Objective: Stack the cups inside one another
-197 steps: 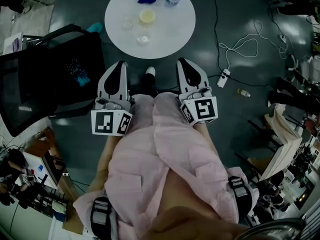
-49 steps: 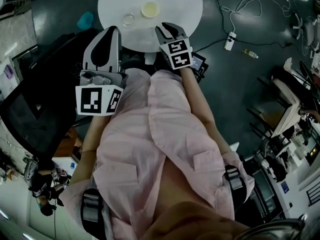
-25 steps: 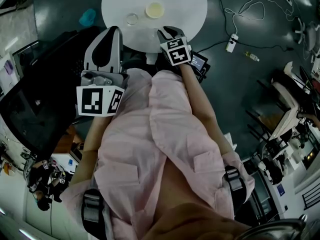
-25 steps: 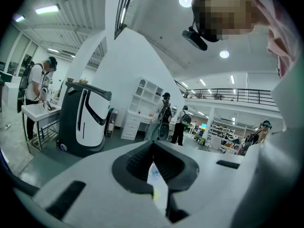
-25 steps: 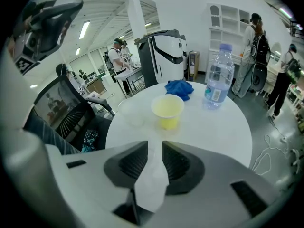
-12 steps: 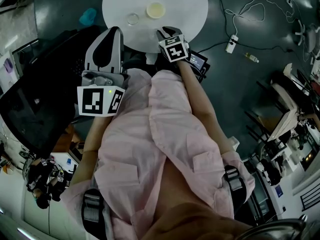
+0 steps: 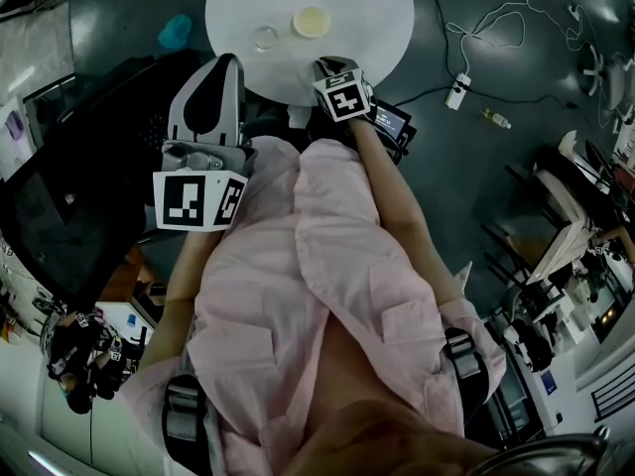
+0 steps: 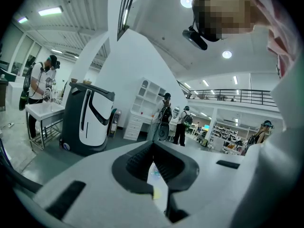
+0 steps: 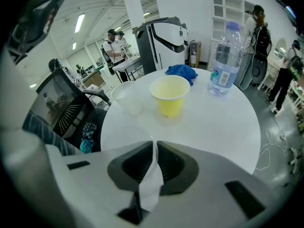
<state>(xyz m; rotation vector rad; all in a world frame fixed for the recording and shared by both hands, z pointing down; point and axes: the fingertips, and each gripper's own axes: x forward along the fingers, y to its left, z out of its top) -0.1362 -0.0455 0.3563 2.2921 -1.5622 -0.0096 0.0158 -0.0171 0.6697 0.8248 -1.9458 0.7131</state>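
I get no print that I can read. The water bottle carries a label, but it is too blurred to make out. The cubes on both tongs show only black-and-white square markers (patterns, not words).

The right tongs have just been closing. They now stand almost together, pinching the thin wall of the near clear cup at the near edge of the round white tabletop. Beyond it stand the 2 other cups, the yellow cup and the far clear cup, side by side but not touching. A blue cloth and the bottle sit behind them. The left tongs point about level, tips together, with nothing in them.

In the earliest head view both tongs hung side by side over the wearer's lap, short of the tabletop, and all 3 cups showed. Now the right tongs reach over the near rim and cover 1 of them, while the left tongs sit much as they did. Over the last moment the right tongs have dipped a little toward the tabletop.

In the head view the gripped cup is hidden under the right tongs, and the cloth and bottle are cut off by the top edge. In the right gripper view that cup is so clear that I make out little beyond the wall in the pinch. The left gripper view shows mostly the room, with standing people and a white-and-black machine.
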